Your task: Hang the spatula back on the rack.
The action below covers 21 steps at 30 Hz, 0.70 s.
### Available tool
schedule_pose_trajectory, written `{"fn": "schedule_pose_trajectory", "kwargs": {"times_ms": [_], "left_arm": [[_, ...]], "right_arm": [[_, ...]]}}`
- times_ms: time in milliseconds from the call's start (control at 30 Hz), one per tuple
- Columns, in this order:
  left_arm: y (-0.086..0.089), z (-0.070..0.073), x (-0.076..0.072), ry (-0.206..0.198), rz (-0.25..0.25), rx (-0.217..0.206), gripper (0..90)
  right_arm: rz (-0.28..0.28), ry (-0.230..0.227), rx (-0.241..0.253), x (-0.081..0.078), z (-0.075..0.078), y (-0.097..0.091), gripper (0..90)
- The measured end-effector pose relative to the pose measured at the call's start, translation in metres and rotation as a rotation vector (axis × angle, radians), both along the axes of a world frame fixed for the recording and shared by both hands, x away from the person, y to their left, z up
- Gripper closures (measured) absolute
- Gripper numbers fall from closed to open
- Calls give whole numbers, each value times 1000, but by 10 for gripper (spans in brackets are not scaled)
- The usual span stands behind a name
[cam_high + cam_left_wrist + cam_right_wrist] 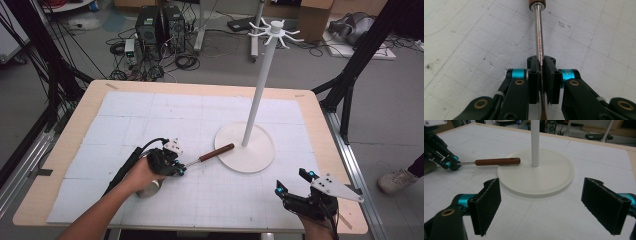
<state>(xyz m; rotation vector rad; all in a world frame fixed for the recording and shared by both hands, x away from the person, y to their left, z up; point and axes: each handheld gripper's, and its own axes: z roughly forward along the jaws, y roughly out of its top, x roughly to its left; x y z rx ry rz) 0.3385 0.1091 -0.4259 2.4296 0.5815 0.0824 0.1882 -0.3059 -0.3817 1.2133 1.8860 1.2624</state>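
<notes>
Clamped on the thin metal shaft of a ladle point(210, 155), the left gripper point(181, 169) sits low over the white gridded mat point(150, 120) at the person's left, its jaws drawn in tight with the shaft pinched between the pads, as the left gripper view shows close up. Its metal bowl point(150, 189) rests on the mat just under the left hand point(142, 172), partly hidden by it, and the shaft runs from the jaws out to a brown wooden handle point(497, 161). That handle's far end lies over the edge of the round white base point(250, 157) of a tall white stand point(260, 85) (whether it rests on the rim or hangs a hair above it cannot be told). At the top of the stand's pole a crown of curved white hooks point(275, 31) spreads out. Well apart, at the near right corner of the mat, the right gripper point(295, 181) is held with its jaws spread wide and nothing between them, pointing toward the stand's base in the right gripper view. A wooden table point(75, 115) carries the mat.
</notes>
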Motion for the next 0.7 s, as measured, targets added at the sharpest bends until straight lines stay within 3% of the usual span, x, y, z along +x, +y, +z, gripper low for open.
{"fn": "schedule_pose_trajectory", "kwargs": {"times_ms": [533, 700], "left_arm": [[2, 0, 1, 14, 21, -16, 843], [9, 4, -1, 5, 45, -52, 844]], "right_arm": [[-3, 1, 4, 0, 0, 0, 153], [-3, 0, 2, 0, 0, -1, 153]]}}
